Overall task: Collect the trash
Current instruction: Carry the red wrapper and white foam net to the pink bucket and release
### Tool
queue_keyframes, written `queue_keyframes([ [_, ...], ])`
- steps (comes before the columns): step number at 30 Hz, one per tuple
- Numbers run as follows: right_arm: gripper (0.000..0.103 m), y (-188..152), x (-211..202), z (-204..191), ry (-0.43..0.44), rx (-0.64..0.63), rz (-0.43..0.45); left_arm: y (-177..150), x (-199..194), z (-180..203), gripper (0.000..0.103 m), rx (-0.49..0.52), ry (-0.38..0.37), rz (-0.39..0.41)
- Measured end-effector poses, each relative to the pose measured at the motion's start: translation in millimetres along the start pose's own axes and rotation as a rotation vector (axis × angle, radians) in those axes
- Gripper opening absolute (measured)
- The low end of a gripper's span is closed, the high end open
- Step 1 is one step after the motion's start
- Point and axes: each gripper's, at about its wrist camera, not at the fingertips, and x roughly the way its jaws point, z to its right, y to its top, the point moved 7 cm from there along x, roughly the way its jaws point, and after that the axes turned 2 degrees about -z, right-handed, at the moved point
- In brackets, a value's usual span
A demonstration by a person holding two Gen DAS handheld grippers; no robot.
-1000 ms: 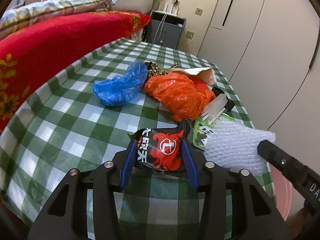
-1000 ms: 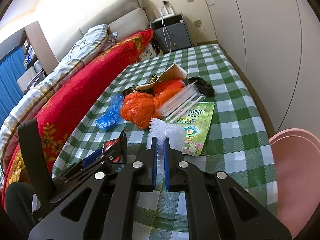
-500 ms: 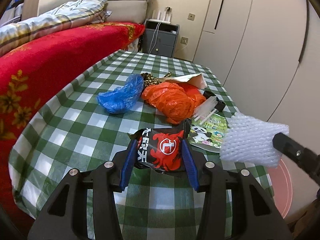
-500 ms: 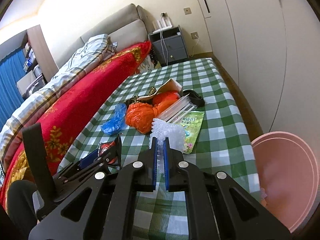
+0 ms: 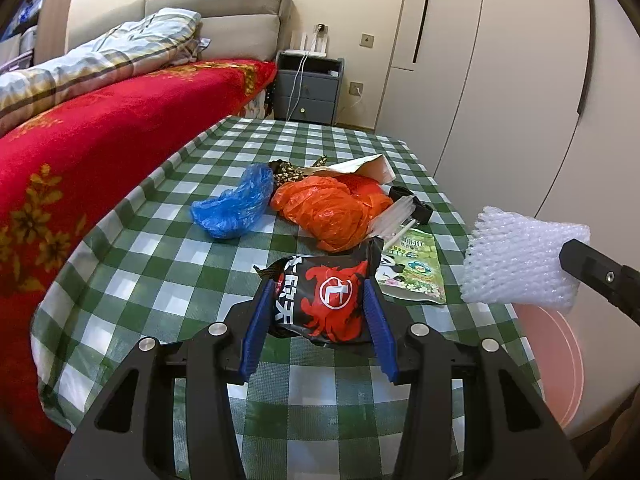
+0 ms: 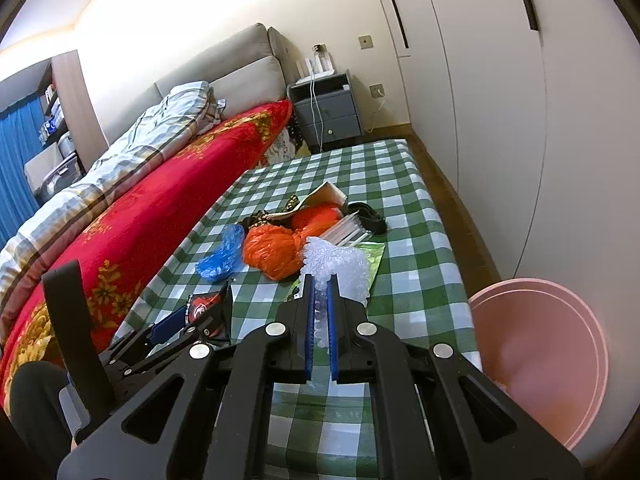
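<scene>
My left gripper (image 5: 318,284) is shut on a black and red snack wrapper (image 5: 324,296), held above the checked table; it also shows in the right wrist view (image 6: 204,305). My right gripper (image 6: 320,280) is shut on a piece of white bubble wrap (image 6: 340,264), which also shows in the left wrist view (image 5: 520,256), raised at the table's right edge. On the table lie an orange plastic bag (image 5: 328,212), a blue plastic bag (image 5: 236,204), a green packet (image 5: 412,268) and clear plastic tubes (image 5: 394,218). A pink bin (image 6: 540,356) stands on the floor right of the table.
The green checked table (image 5: 160,264) stands beside a bed with a red blanket (image 5: 80,152). A torn paper bag (image 5: 368,166) and a black strap (image 6: 366,216) lie behind the orange bag. White wardrobe doors (image 6: 500,120) stand on the right, a grey nightstand (image 5: 308,92) behind.
Both grippers have risen and pulled back from the table with their loads. The bubble wrap has lifted off the table and hangs over the right edge near the pink bin.
</scene>
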Motion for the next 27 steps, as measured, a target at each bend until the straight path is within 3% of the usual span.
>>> queue_keyframes([
  [27, 0.006, 9, -31, 38, -0.130, 0.028, 0.051, 3, -7, 43, 0.045, 0.035, -0.081, 0.021],
])
